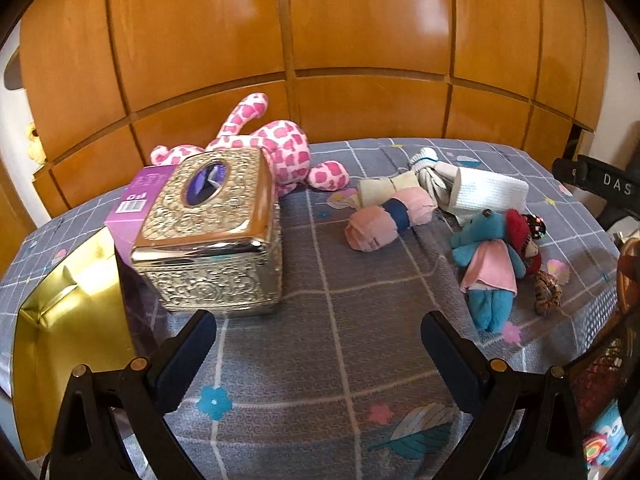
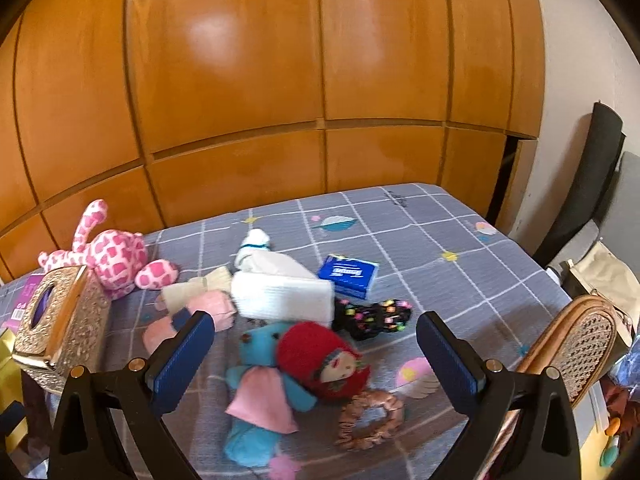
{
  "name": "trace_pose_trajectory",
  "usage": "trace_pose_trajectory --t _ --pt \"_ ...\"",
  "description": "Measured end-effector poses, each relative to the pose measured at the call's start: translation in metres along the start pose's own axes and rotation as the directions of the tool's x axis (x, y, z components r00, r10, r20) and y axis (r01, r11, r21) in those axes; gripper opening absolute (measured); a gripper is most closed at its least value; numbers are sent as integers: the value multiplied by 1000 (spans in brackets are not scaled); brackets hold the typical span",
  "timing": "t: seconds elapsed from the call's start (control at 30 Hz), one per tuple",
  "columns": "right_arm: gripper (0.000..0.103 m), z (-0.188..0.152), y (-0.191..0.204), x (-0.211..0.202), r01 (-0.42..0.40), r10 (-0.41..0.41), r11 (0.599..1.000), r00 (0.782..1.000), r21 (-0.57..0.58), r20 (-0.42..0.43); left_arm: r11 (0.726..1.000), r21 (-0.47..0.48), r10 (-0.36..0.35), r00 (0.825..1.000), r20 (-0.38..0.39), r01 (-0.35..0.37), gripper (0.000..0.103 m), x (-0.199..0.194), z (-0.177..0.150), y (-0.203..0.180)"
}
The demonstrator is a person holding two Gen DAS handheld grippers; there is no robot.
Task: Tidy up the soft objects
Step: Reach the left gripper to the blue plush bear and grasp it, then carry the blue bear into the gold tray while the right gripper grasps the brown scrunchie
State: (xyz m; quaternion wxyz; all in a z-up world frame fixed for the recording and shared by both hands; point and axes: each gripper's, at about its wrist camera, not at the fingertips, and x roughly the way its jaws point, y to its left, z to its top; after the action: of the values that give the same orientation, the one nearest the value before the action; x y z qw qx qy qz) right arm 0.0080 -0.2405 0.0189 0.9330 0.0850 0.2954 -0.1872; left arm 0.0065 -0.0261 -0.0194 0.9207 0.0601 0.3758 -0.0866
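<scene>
Both jaws gape wide, empty — right gripper (image 2: 314, 354) frames the blue doll (image 2: 264, 384), presumably for pickup; left gripper (image 1: 319, 354) hovers over bare bedsheet (image 1: 320, 280).

Open bedspread (image 1: 320, 360) ahead — tissue box (image 1: 212, 232) blocks left.

I take this for a bedroom at home: a bed (image 2: 420, 240) under a grey checked sheet with little prints stands against glossy wooden wardrobe doors (image 2: 280, 80), and a cane chair (image 2: 576, 344) sits beside it, with plush toys (image 2: 116, 256) scattered on top
</scene>
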Motion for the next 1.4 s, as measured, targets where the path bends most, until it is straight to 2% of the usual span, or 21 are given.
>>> trace_pose_trajectory --t 0.13,0.23,0.33,0.37,0.57,0.67,0.8,0.87,0.9,0.97,1.1,1.17,1.2,1.27,1.3,1.4 --pt "103 1 -19 3 16 -16 1000 1000 25 -13 997 23 -73 997 -29 74 103 7 2 -9" --pt "103 1 -33 4 21 -20 999 1000 37 -19 983 15 -181 981 -76 183 103 17 9 -18" --pt "103 1 -48 7 7 -4 998 999 66 -37 968 62 -233 966 -115 241 101 31 16 -39" --pt "103 1 -55 9 10 -6 997 999 79 -46 959 64 -266 953 -142 277 100 39 18 -47" --pt "103 -2 -81 12 47 -41 992 998 118 -57 918 129 -344 913 -219 376 83 71 29 -96" --pt "103 -4 -88 16 52 -44 990 997 130 -64 901 158 -366 902 -229 405 82 82 35 -115" --pt "103 -6 -95 20 52 -41 988 996 143 -76 876 169 -402 878 -259 451 81 100 41 -138" --pt "103 -6 -95 21 54 -43 988 996 141 -79 879 179 -388 881 -269 442 81 114 42 -149" --pt "103 -7 -95 22 54 -42 989 996 140 -82 880 182 -382 881 -278 439 72 122 42 -154" --pt "103 -8 -94 24 53 -41 989 995 137 -91 867 170 -399 858 -323 468 41 136 39 -160" --pt "103 -8 -94 27 38 -24 990 994 132 -107 848 136 -460 840 -288 512 39 126 37 -142" --pt "103 -8 -95 28 23 -7 990 993 136 -120 852 144 -456 850 -264 503 39 116 34 -131" --pt "102 -8 -96 31 7 13 990 990 139 -143 853 143 -458 851 -257 502 39 111 32 -123" --pt "93 -7 -95 39 -33 63 989 974 143 -216 855 129 -464 852 -244 503 39 101 29 -110" --pt "90 -7 -91 46 -65 97 990 958 128 -269 858 127 -463 855 -232 499 39 96 27 -103" --pt "78 -12 -73 66 -152 159 987 885 50 -438 860 123 -466 861 -203 494 39 80 21 -87"
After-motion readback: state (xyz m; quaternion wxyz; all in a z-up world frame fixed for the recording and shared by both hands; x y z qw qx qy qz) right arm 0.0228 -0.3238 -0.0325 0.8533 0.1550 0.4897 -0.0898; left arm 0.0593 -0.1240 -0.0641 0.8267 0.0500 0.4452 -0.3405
